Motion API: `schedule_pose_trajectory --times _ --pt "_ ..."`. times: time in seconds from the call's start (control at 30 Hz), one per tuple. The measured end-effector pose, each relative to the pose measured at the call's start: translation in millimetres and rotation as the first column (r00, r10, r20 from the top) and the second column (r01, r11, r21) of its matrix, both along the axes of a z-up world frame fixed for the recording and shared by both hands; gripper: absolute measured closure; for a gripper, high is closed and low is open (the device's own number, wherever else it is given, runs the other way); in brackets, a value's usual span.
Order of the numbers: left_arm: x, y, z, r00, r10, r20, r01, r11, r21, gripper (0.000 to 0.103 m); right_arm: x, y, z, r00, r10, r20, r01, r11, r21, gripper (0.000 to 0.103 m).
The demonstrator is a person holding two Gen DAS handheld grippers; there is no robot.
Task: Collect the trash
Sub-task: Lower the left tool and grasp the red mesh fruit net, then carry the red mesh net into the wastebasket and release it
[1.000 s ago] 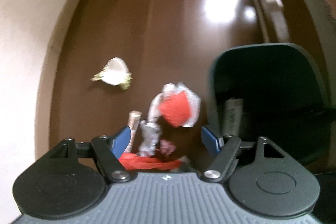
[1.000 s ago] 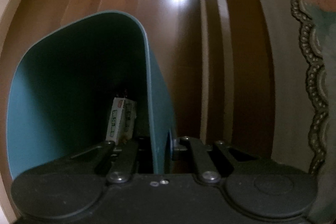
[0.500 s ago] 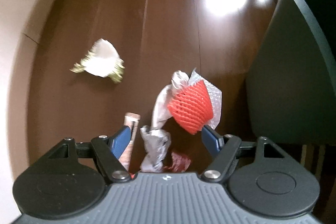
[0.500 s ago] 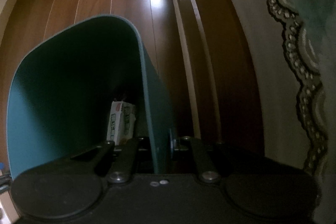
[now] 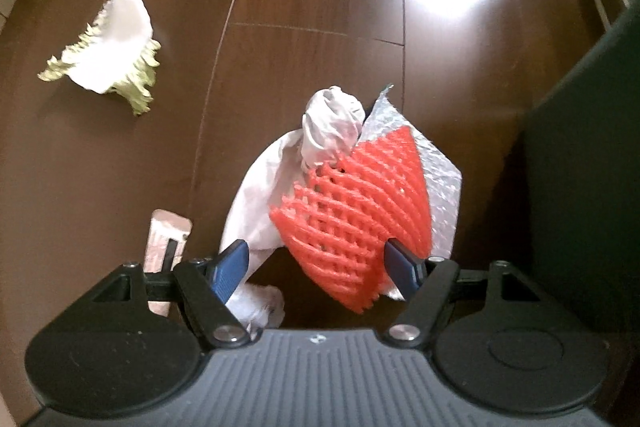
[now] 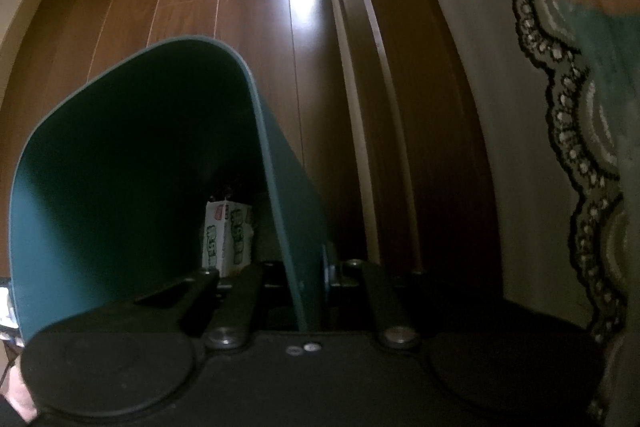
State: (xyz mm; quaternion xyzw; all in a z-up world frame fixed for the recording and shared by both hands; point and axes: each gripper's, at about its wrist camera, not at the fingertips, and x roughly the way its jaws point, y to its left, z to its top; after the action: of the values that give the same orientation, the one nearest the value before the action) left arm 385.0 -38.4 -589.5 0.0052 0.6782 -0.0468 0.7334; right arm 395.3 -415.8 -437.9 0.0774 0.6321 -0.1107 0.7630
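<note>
1. Since a second ago, your left claw [image 5: 316,263] has dropped close to the floor [image 5: 320,7]; the trash now fills the left wrist view, and the bin [image 5: 592,147] has slid to that view's right edge.
2. Your left claw stands released, blue fingers [image 5: 230,269] wide apart. The red net [image 5: 356,211] and white paper [image 5: 276,187] lie between them; contact cannot be confirmed.
3. Bubble wrap [image 5: 440,183] sits under the net. A pink wrapper [image 5: 164,239] lies just left of the left finger. A cabbage leaf [image 5: 112,51] rests well apart, upper left.
4. Your right claw [image 6: 308,275] is clenched on the bin's wall [image 6: 288,187], one finger inside, one outside.
5. One carton [image 6: 226,239] stands inside the bin, upright.
6. A rug [image 6: 560,107] with a scalloped border lies to the right in the right wrist view.
</note>
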Motion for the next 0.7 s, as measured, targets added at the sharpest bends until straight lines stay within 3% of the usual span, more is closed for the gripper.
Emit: schedule_pose_trajectory --times 0.1,0.17,0.2,0.27,0.3,0.47,0.7 --pt "1.8 -1.8 -7.6 1.0 0.014 0.004 -0.014 1.0 -0.01 0.033 -0.9 0.1 1.3 1.0 0.0 -0.002 0.0 1.0 -0.004 0.096" --pt "2.8 -3.0 -8.1 1.0 0.014 0.006 -0.014 1.0 -0.025 0.053 1.6 0.9 2.7 1.0 -0.007 -0.005 0.007 1.0 -0.002 0.096" --pt "3.3 -3.0 -8.2 1.0 0.017 0.004 -0.016 0.999 -0.04 0.07 0.1 1.3 2.4 1.0 -0.006 -0.004 0.006 1.0 -0.005 0.097" --pt "4.3 -2.5 -7.6 1.0 0.02 0.011 -0.02 0.999 -0.042 0.081 -1.7 1.3 5.0 1.0 -0.01 -0.006 0.01 1.0 -0.003 0.097" --pt "4.7 -2.3 -6.3 1.0 0.02 0.015 -0.019 0.999 -0.041 0.091 -1.5 1.7 4.9 1.0 -0.009 -0.006 0.008 1.0 -0.004 0.097" --pt "2.9 -2.4 18.0 0.999 0.023 0.037 -0.022 0.999 -0.035 0.093 5.4 0.5 7.5 1.0 -0.022 -0.011 0.022 1.0 -0.003 0.097" --pt "-5.3 9.5 88.8 0.999 0.027 0.042 -0.026 0.999 -0.025 0.094 7.5 16.0 12.3 0.999 -0.023 -0.027 0.023 1.0 0.01 0.094"
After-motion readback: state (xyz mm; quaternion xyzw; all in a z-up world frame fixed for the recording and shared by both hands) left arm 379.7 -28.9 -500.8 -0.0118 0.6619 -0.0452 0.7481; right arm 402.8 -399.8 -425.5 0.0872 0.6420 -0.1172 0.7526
